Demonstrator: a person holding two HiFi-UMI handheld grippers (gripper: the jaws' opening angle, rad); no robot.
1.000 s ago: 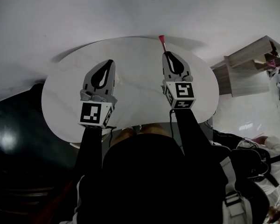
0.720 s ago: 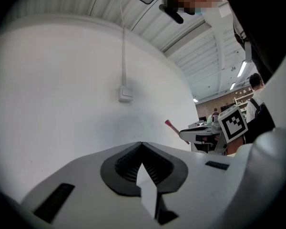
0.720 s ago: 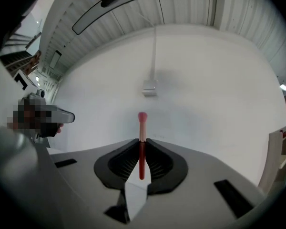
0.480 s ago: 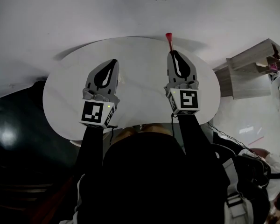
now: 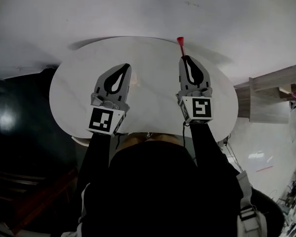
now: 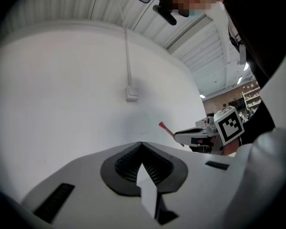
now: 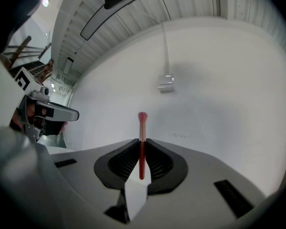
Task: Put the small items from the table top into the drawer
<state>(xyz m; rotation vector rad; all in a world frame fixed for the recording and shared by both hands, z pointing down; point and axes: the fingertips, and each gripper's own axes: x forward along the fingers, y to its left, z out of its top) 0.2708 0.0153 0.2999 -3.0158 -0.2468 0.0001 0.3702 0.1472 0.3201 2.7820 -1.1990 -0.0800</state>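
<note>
Over the round white table (image 5: 153, 73) we hold both grippers level. Our left gripper (image 5: 125, 66) is closed and empty. Our right gripper (image 5: 185, 58) pinches a thin red stick (image 5: 180, 44), which points straight ahead, away from us. Since a second ago it has risen a little; the left barely moved.

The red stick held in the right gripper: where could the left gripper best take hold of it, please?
The red stick juts straight out past the tips of the right gripper, shut on it, so only that bare shaft below its thicker head is free. I would pinch there, crosswise, from its left. The left gripper, now shut, must open first.
</note>
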